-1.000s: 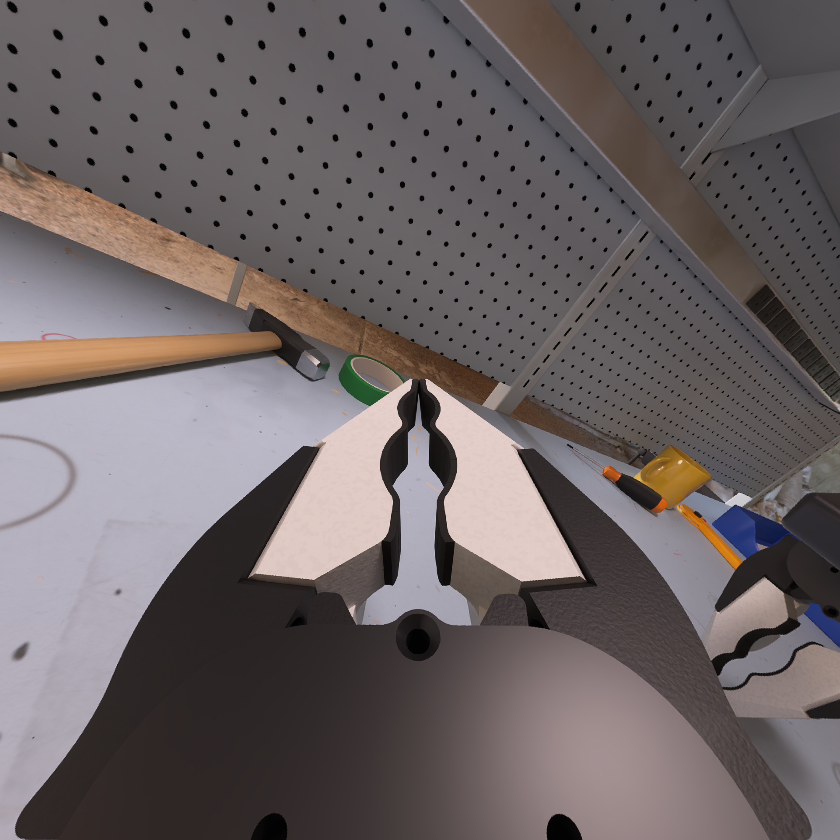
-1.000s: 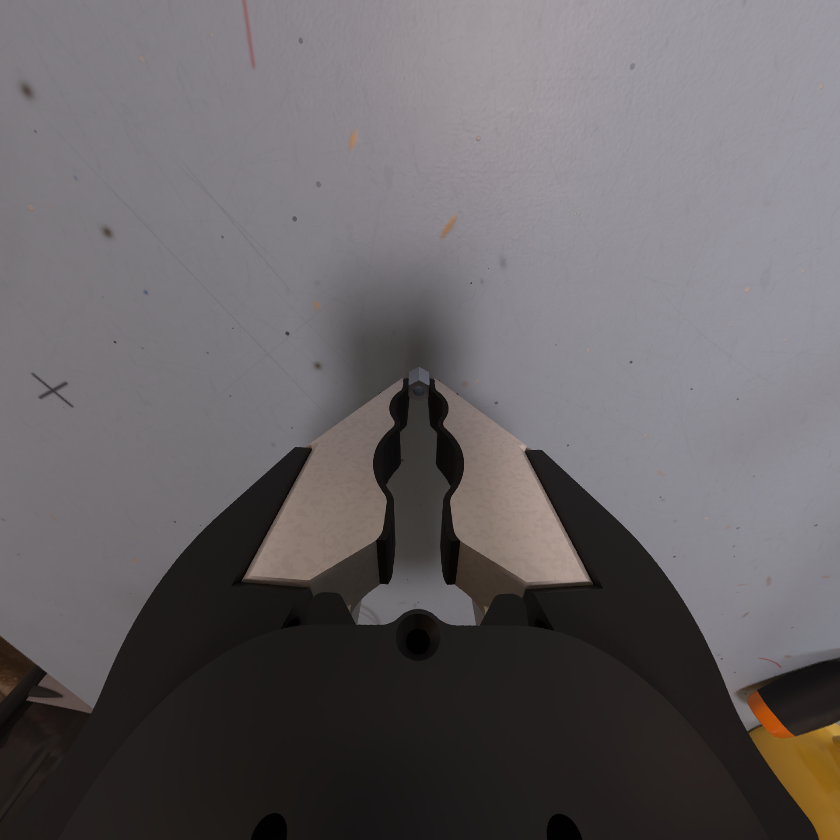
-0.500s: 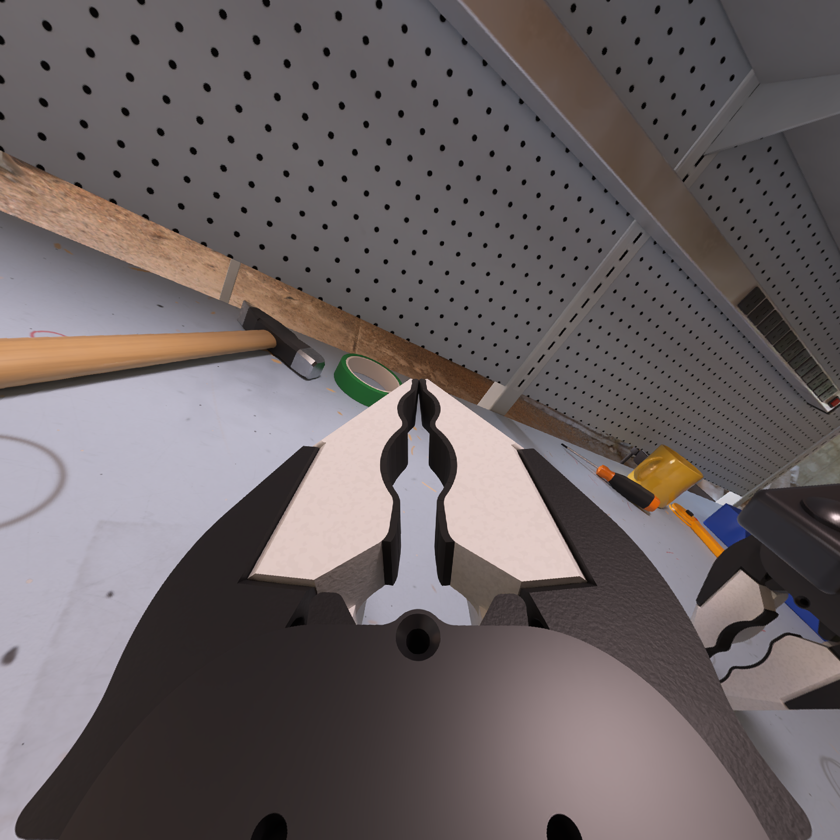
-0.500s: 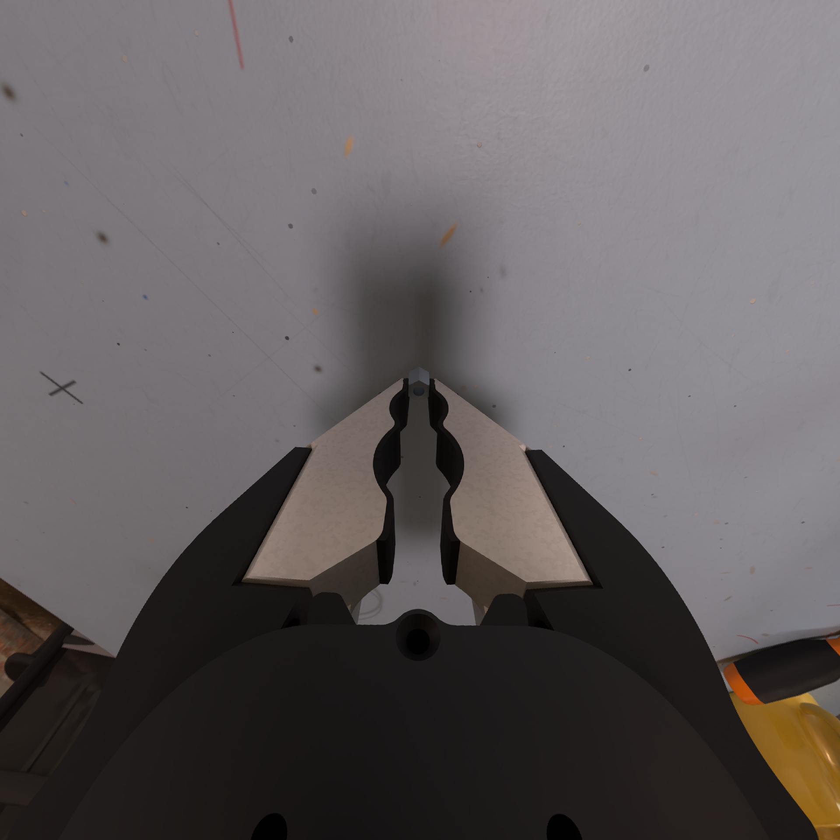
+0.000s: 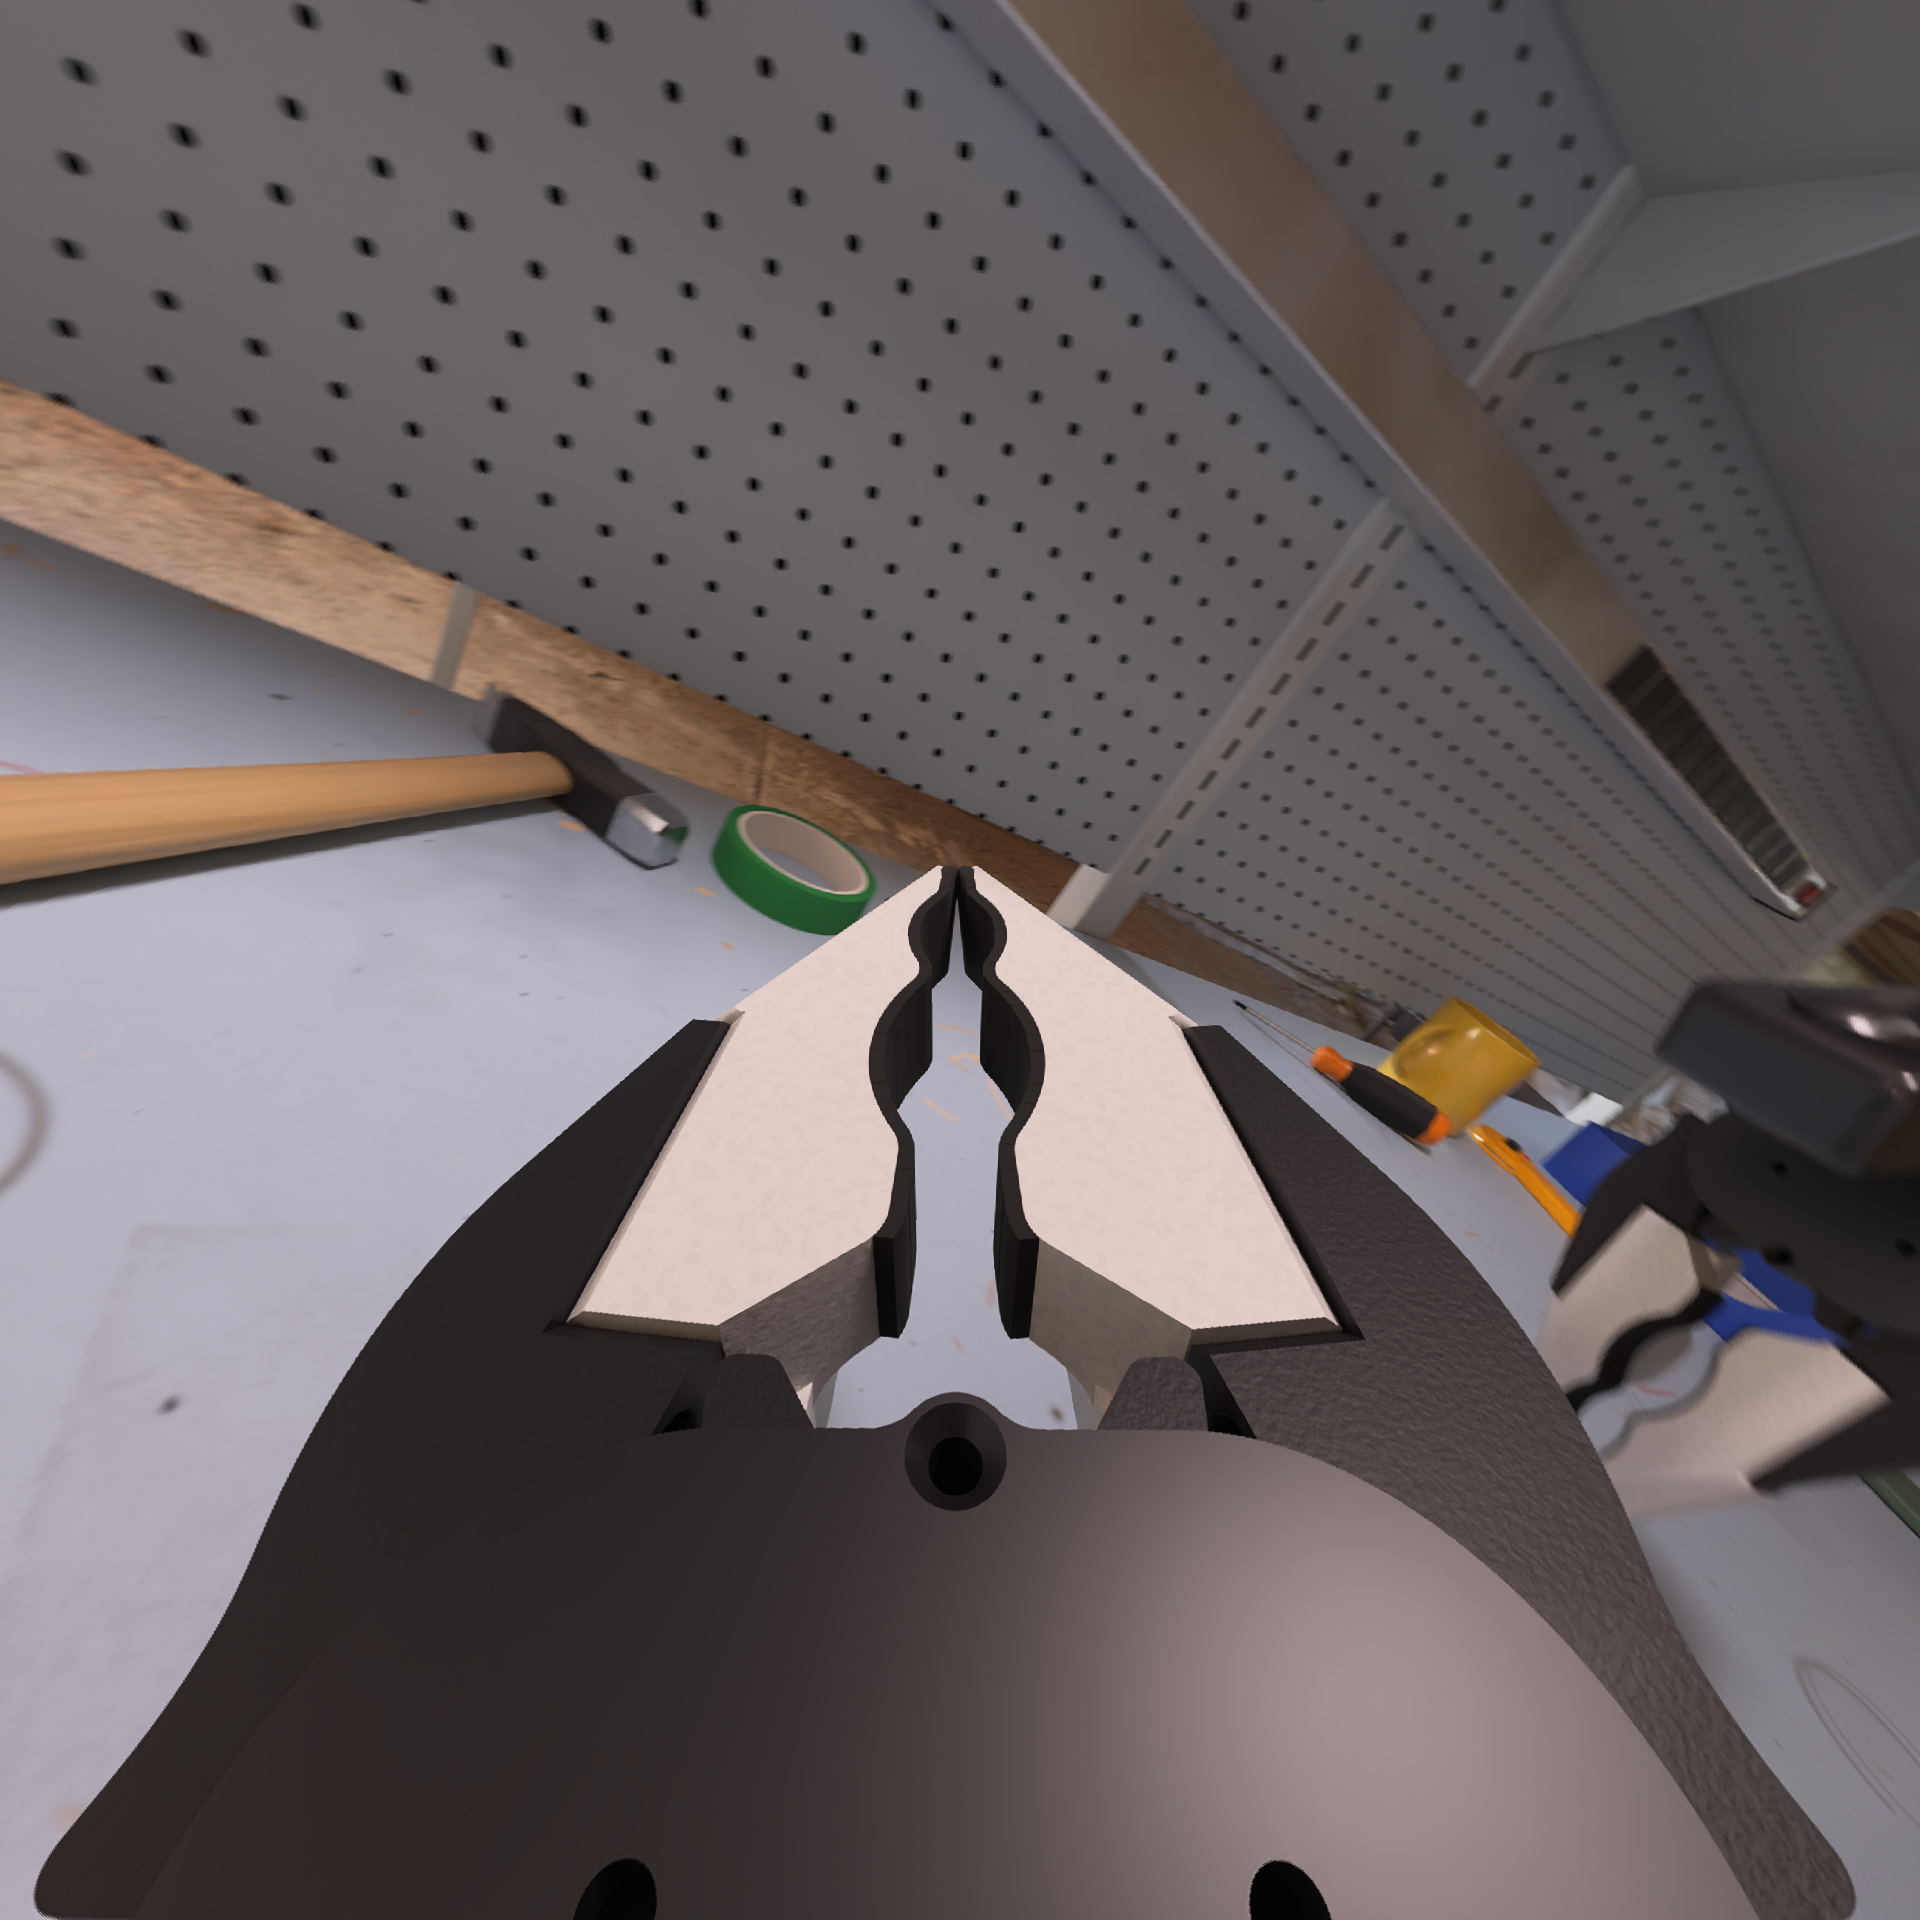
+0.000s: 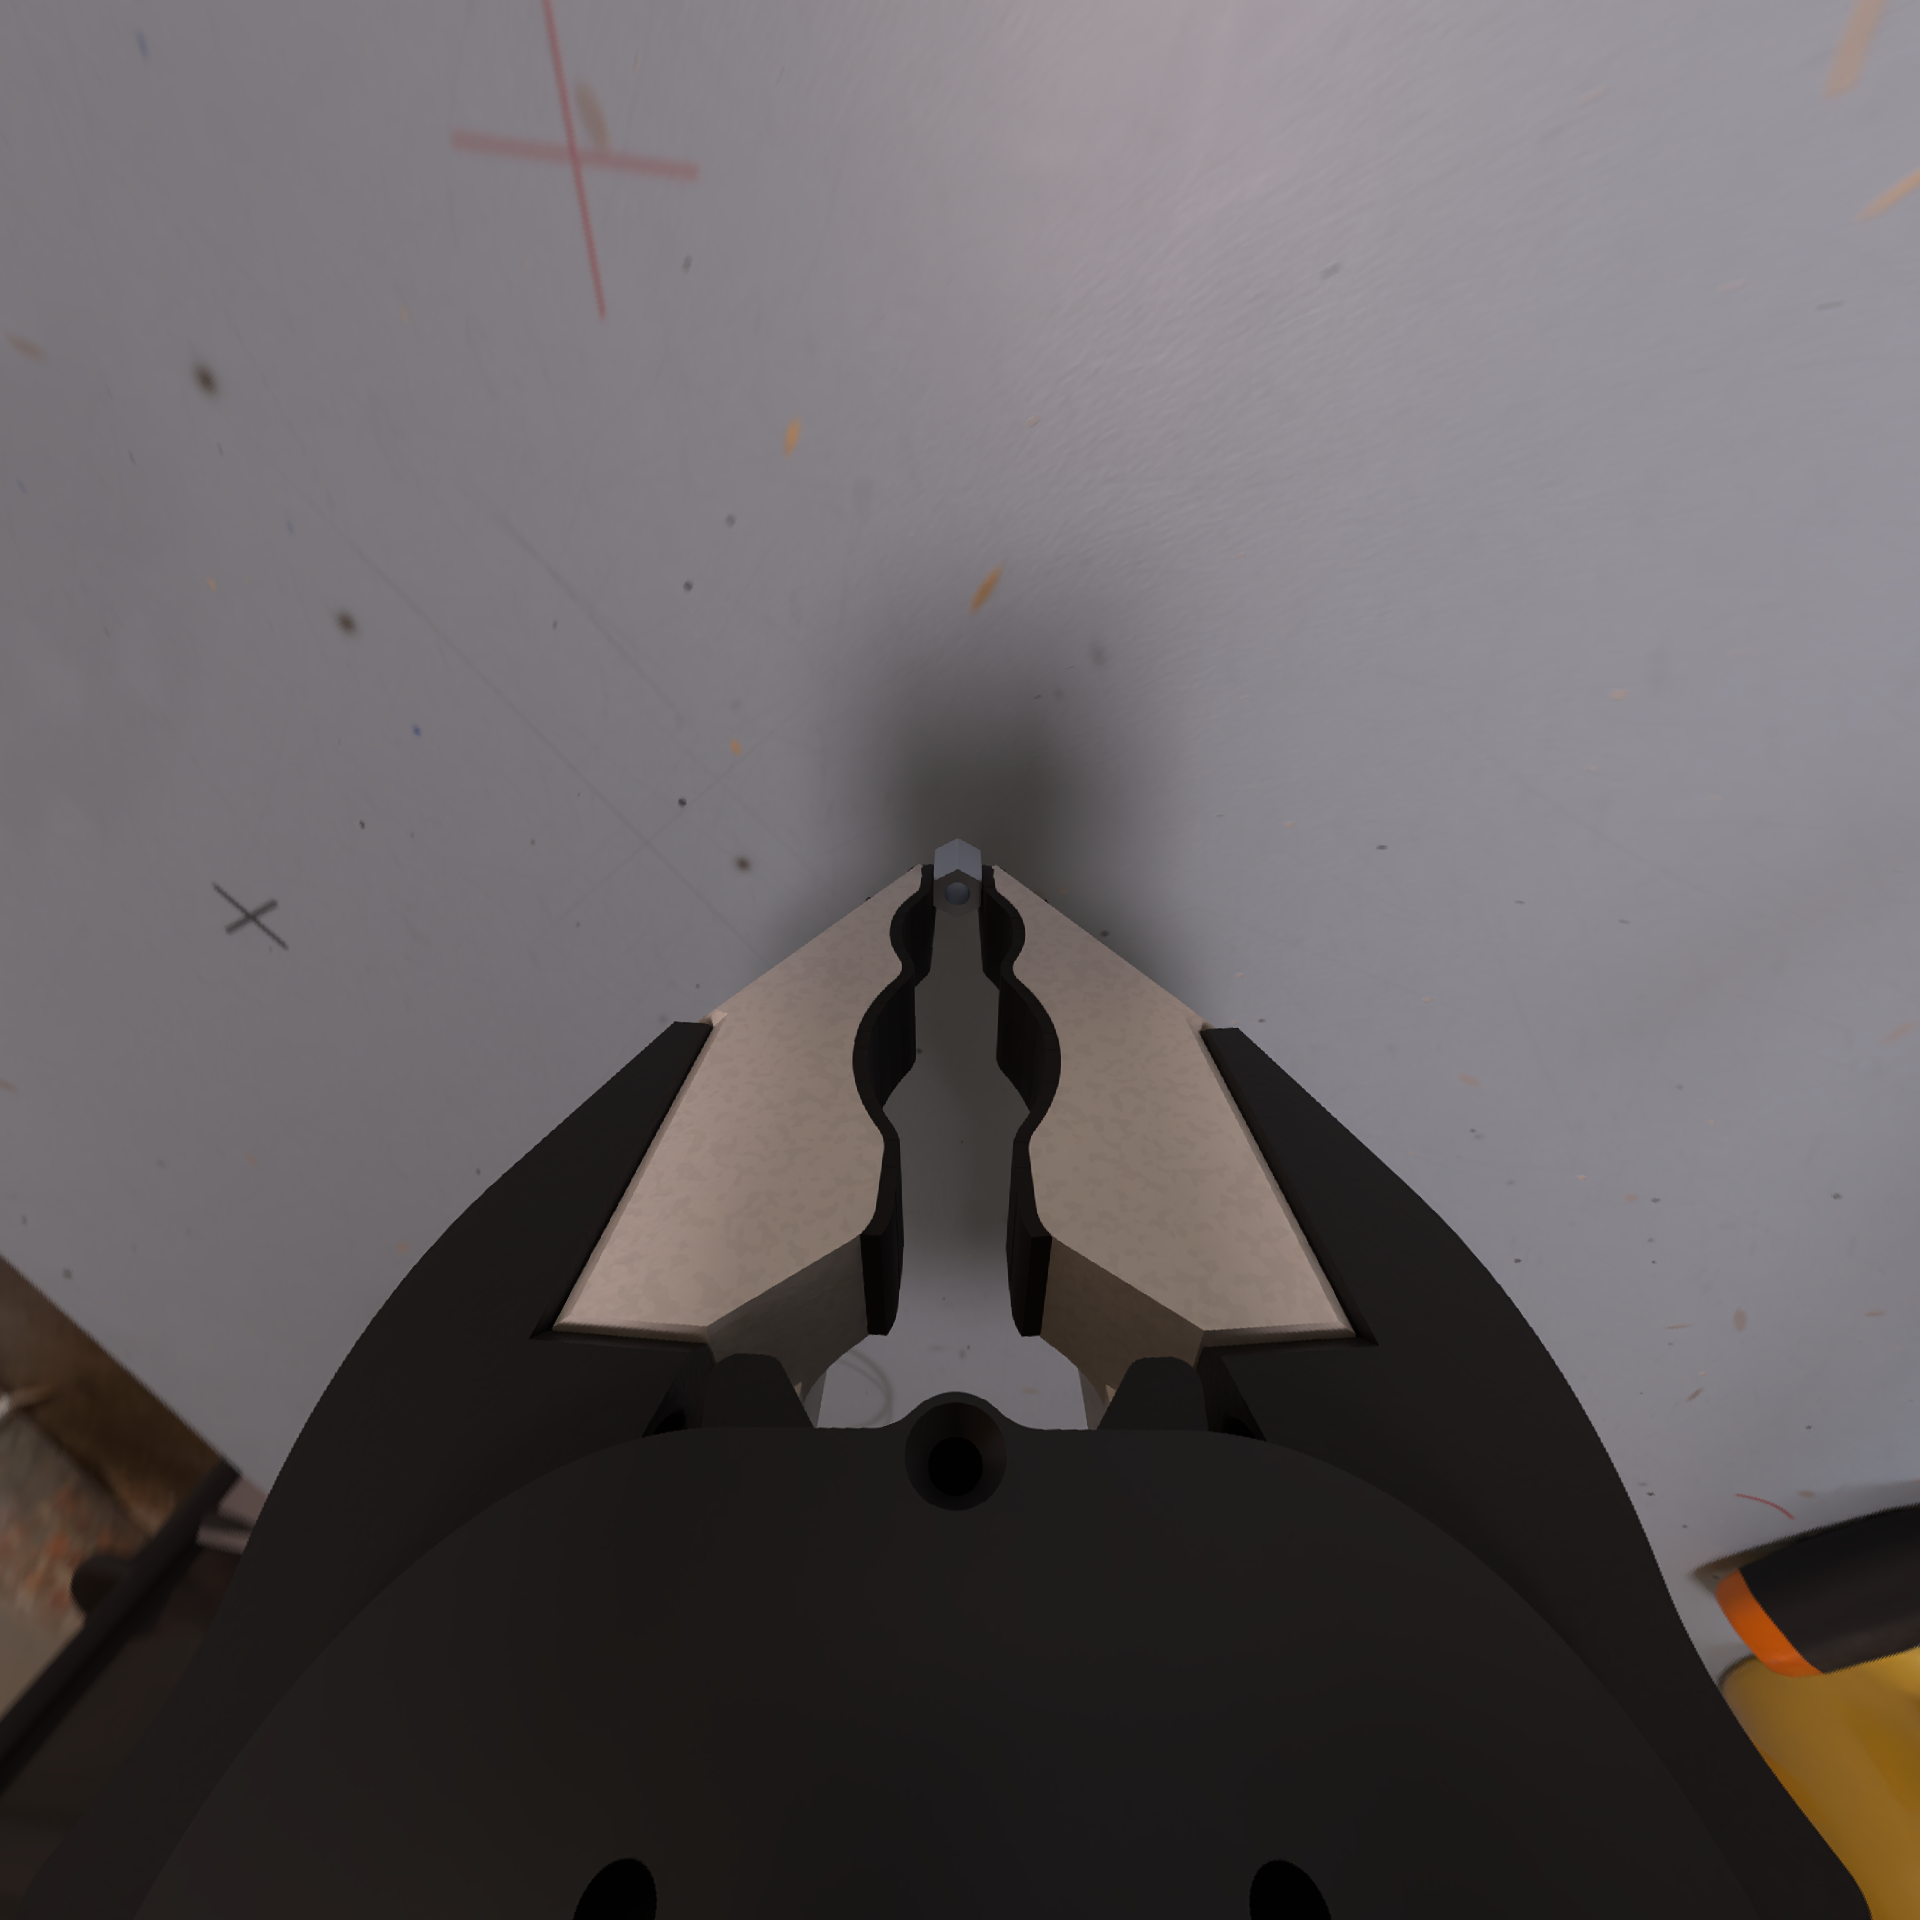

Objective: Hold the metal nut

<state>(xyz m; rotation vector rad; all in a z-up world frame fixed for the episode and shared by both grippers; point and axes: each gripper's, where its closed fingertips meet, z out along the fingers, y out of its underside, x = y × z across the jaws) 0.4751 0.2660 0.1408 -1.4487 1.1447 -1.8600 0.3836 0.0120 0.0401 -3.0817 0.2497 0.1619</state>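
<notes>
A small grey hexagonal metal nut [image 6: 956, 881] sits pinched between the tips of my right gripper [image 6: 956, 896], which is shut on it and holds it above the grey bench top [image 6: 1351, 520], with a dark shadow beneath. The right gripper also shows at the right edge of the left wrist view [image 5: 1621, 1382], tilted downward. My left gripper [image 5: 956, 878] is shut with its tips together and holds nothing, hovering over the bench and pointing toward the pegboard wall.
A wooden-handled hammer [image 5: 312, 800] and a green tape roll [image 5: 795, 868] lie near the pegboard [image 5: 727, 364]. A black-and-orange screwdriver [image 5: 1377, 1091], a yellow cup [image 5: 1455, 1055] and a blue bin [image 5: 1590, 1153] are at right. The cup and screwdriver show in the right wrist view [image 6: 1860, 1787].
The right gripper has risen with the nut in its tips; the bench looks farther away and its shadow is smaller. The left gripper has shifted slightly; the tape and hammer moved little.
</notes>
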